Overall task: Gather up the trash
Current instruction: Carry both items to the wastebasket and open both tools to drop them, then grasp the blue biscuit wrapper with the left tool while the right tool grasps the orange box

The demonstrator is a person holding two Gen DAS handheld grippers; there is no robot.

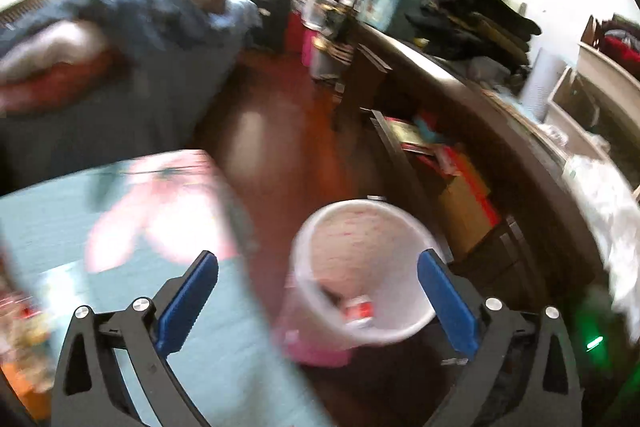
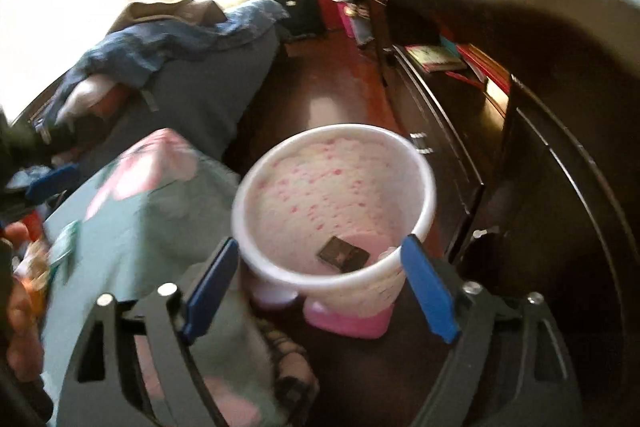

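Note:
A white bin with pink dots [image 1: 352,227] stands on a pink base on the dark wood floor, between the bed and a dresser. In the left wrist view my left gripper [image 1: 320,259] hovers over it, jaws wide apart with nothing between the blue pads; a red and white piece of trash [image 1: 360,309] lies inside the bin. In the right wrist view my right gripper [image 2: 320,245] is also open above the bin [image 2: 320,187], its pads either side of the near rim without touching. A dark flat wrapper [image 2: 343,253] rests on the bin's bottom.
A bed with a teal floral cover [image 2: 140,219] borders the bin on the left; blurred colourful items [image 1: 24,315] lie on it. The dark wooden dresser [image 2: 560,187] with books on an open shelf [image 1: 460,163] is on the right. A black suitcase [image 2: 298,3] stands far down the floor.

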